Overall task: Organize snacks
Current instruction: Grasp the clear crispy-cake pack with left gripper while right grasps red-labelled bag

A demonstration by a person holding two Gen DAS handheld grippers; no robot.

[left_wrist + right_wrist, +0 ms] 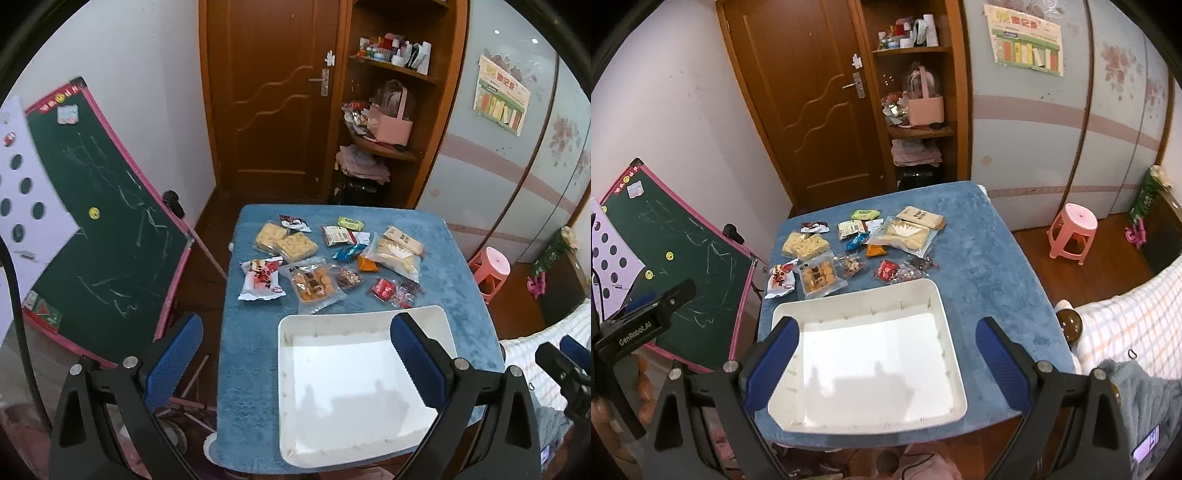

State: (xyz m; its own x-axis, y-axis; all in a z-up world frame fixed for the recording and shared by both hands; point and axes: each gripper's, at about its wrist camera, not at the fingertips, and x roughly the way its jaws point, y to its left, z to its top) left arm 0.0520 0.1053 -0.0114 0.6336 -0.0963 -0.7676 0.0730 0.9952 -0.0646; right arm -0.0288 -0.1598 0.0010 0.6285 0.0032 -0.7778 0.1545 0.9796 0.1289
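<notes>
Snacks in shiny wrappers lie spread on the far half of the worktop [454, 258], which has a fuzzy blue cloth over it. A big white plastic tray [951, 350] sits on the near half, with nothing in it. Just past the tray's far edge are a clear pack of small brown cakes [818, 278], a white and red snack bag [781, 280] to its left, and a red candy wrapper [886, 271] to its right. Further back are two pale yellow crispy bars [805, 245], a clear bag of cream-coloured biscuits [905, 236] and a small green packet [864, 213]; its words are too small to read.

Both claws hang above the near side, touching nothing. The left claw [295, 358] is wide open, with blue pads. The right claw [886, 365] is wide open too, over the tray.
</notes>
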